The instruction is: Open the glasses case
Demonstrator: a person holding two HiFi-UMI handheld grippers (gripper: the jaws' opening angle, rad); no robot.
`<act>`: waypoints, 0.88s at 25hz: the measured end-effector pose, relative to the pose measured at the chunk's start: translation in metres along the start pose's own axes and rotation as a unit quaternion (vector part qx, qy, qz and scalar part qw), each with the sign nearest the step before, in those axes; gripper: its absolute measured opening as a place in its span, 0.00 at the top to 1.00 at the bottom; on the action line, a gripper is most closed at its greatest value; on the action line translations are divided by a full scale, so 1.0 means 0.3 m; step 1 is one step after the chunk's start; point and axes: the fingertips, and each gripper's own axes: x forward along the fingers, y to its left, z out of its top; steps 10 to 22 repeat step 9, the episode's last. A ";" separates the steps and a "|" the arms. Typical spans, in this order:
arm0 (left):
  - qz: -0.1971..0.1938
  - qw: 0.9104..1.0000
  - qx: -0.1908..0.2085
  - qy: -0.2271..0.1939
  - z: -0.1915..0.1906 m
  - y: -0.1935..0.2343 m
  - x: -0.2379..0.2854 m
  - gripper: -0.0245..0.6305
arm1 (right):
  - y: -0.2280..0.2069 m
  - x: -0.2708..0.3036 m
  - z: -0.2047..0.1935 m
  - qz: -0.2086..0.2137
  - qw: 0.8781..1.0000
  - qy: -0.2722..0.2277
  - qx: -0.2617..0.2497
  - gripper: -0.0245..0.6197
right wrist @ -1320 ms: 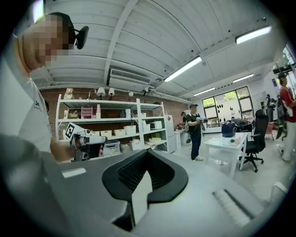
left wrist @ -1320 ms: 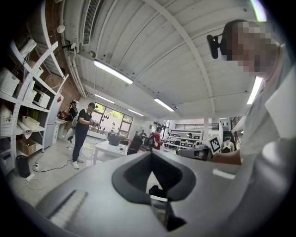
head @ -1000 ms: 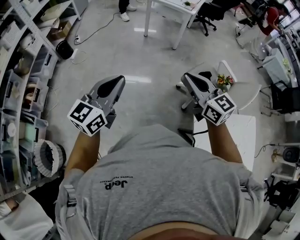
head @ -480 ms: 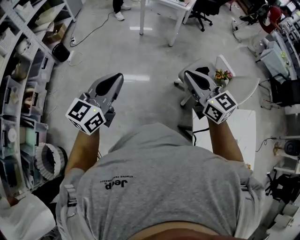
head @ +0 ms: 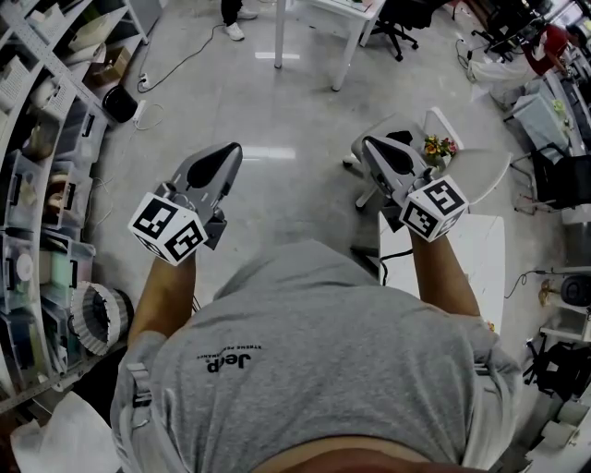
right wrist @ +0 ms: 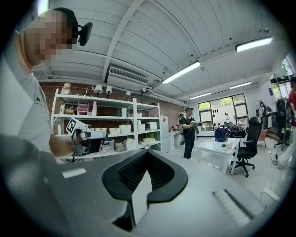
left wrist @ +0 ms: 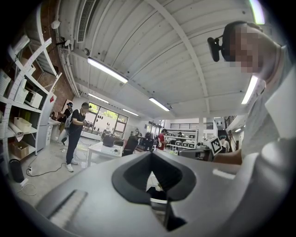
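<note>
No glasses case shows in any view. In the head view my left gripper [head: 235, 149] and my right gripper [head: 363, 144] are held side by side at chest height over the grey floor, both pointing away from me. Each has its jaws together at the tip and nothing between them. The left gripper view looks along the shut left gripper [left wrist: 151, 154] and catches the right gripper [left wrist: 215, 144] off to its right. The right gripper view looks along the shut right gripper [right wrist: 147, 151], with the left gripper [right wrist: 83, 134] to its left.
Storage shelves [head: 37, 185] line the left side. A white table [head: 476, 263] stands right of me, with a flower pot [head: 440, 155] on a round stand beyond it. Another white table [head: 337, 23] and an office chair [head: 402, 32] stand ahead. A person [right wrist: 188, 129] stands near the far table.
The head view has drifted slightly. Both grippers stay where they were, still shut and empty.
</note>
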 end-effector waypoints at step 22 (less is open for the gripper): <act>0.001 1.000 -0.005 0.004 0.004 0.007 0.001 0.89 | -0.002 0.015 0.001 -0.002 1.000 0.003 -0.001 0.96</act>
